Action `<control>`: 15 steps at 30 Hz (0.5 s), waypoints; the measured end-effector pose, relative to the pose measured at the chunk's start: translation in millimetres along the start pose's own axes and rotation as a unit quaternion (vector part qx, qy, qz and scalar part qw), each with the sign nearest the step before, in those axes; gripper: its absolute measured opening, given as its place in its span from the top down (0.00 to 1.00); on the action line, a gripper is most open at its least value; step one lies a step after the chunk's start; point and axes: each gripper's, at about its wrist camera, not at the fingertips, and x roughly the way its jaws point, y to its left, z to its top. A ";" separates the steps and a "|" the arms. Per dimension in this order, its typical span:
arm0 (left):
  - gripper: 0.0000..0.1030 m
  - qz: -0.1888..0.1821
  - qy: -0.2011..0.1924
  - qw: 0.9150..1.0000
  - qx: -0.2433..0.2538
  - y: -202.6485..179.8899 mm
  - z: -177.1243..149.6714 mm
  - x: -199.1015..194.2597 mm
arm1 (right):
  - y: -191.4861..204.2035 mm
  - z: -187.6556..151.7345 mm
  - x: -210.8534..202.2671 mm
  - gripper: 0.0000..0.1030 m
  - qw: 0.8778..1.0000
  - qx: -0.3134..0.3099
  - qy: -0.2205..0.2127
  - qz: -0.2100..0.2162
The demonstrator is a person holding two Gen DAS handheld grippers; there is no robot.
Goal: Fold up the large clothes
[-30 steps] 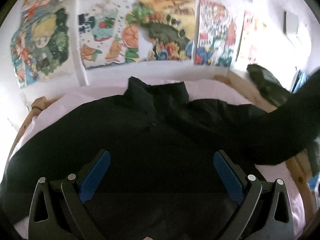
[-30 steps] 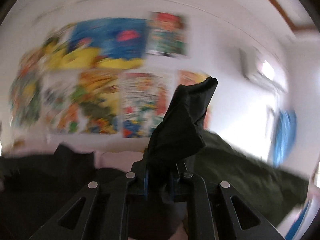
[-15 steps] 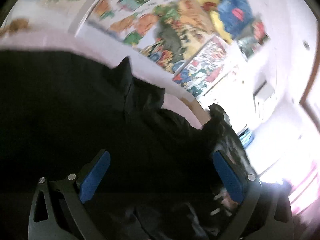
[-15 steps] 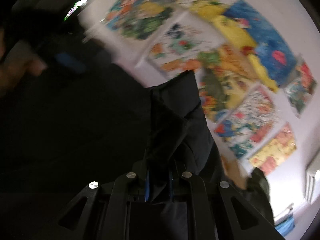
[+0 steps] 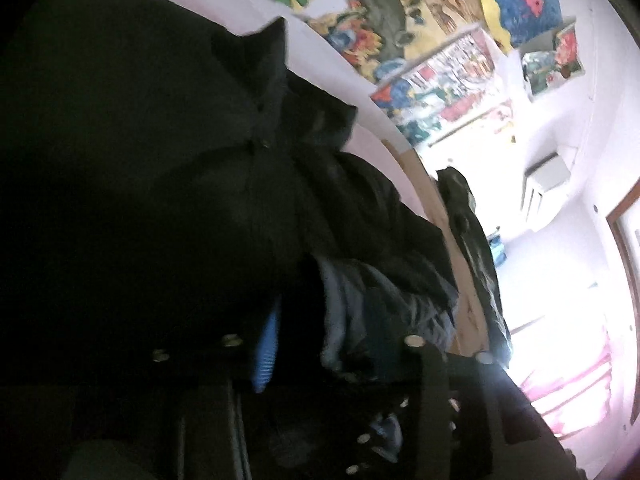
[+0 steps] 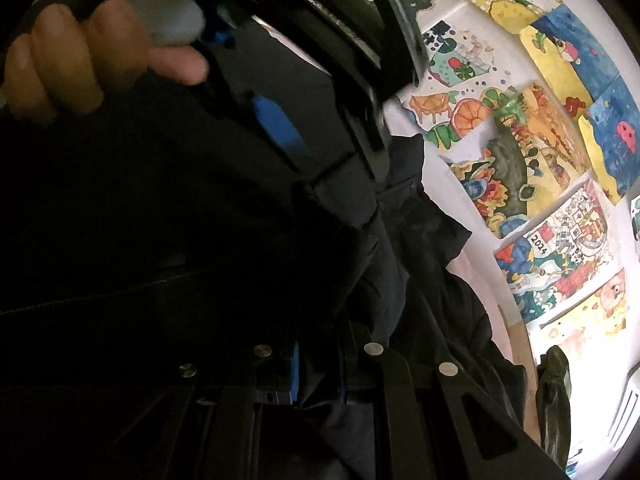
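Note:
A large black jacket lies spread on a pale pink sheet; its collar points at the wall. My left gripper has narrowed around a bunched grey-black fold of the jacket; a blue pad shows on its left finger. My right gripper is shut on a black fold of the jacket. The left gripper and the hand holding it show at the top left of the right wrist view.
Colourful drawings cover the white wall behind the bed. A wooden bed edge runs along the right, with a dark green garment beyond it. An air conditioner hangs on the far wall.
Both grippers have tilted and moved down onto the jacket. The left gripper, wide open before, has closed in on a fold. The right gripper has carried its fold over to the left gripper.

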 end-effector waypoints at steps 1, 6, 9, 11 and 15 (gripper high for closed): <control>0.84 0.005 0.001 1.000 0.004 -1.3 -1.4 2.2 | 5.7 -1.2 -2.2 0.87 1.000 -0.001 -0.001 -0.002; 0.98 0.052 -0.033 0.998 0.031 -11.6 -6.2 -0.8 | 14.0 -1.6 -4.1 0.81 0.999 -0.017 -0.020 -0.037; 0.98 0.098 -0.065 0.991 0.061 -26.2 0.9 -11.0 | 19.2 0.5 -10.7 0.64 0.998 -0.034 -0.040 -0.040; 0.98 0.124 -0.092 0.983 0.100 -38.5 6.7 -22.4 | 17.6 0.8 -20.3 0.43 0.996 -0.038 -0.064 -0.047; 0.99 0.169 -0.150 0.963 0.149 -41.3 16.8 -58.0 | -4.6 2.3 -45.6 0.21 0.993 0.020 -0.114 -0.027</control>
